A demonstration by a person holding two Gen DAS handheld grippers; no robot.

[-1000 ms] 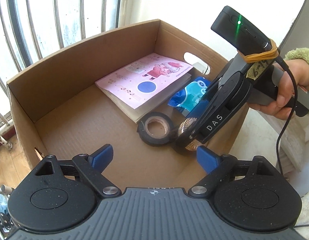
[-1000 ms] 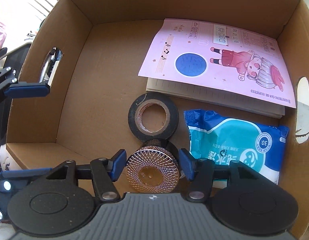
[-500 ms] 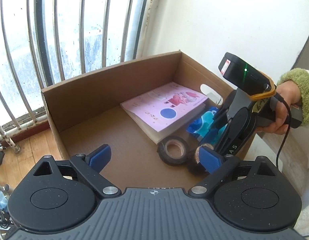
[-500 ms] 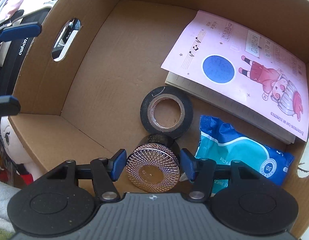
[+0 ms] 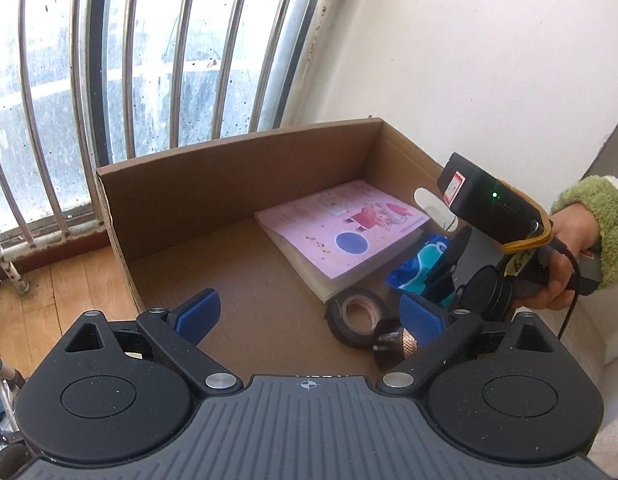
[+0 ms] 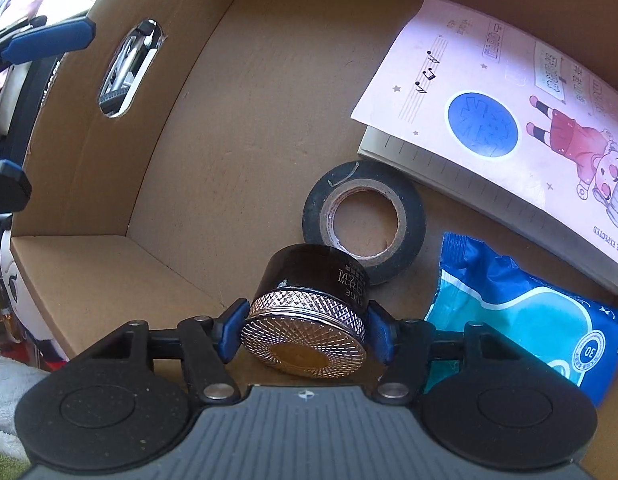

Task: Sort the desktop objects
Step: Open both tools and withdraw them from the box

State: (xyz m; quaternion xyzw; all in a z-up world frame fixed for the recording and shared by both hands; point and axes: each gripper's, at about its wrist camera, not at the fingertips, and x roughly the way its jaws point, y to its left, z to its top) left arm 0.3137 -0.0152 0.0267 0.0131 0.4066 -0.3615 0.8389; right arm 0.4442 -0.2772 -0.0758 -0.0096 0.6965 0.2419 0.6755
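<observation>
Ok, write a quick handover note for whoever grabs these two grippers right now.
Right gripper: jaws opening around the black jar with the gold lid, lowered into the cardboard box against the black tape roll.
Left gripper: open, empty, above the box's near edge.
Already boxed: pink notebook, blue wipes pack, tape roll.
Left: release the jar, withdraw; nothing else to sort is in view.

Pink cartoon notebook (image 6: pixel 505 120), black tape roll (image 6: pixel 363 220), blue-teal packet (image 6: pixel 525 320), brown box (image 6: pixel 189 140)

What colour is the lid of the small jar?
Rose-gold, with a knurled diamond pattern on the lid; clearest in the right wrist view.
</observation>
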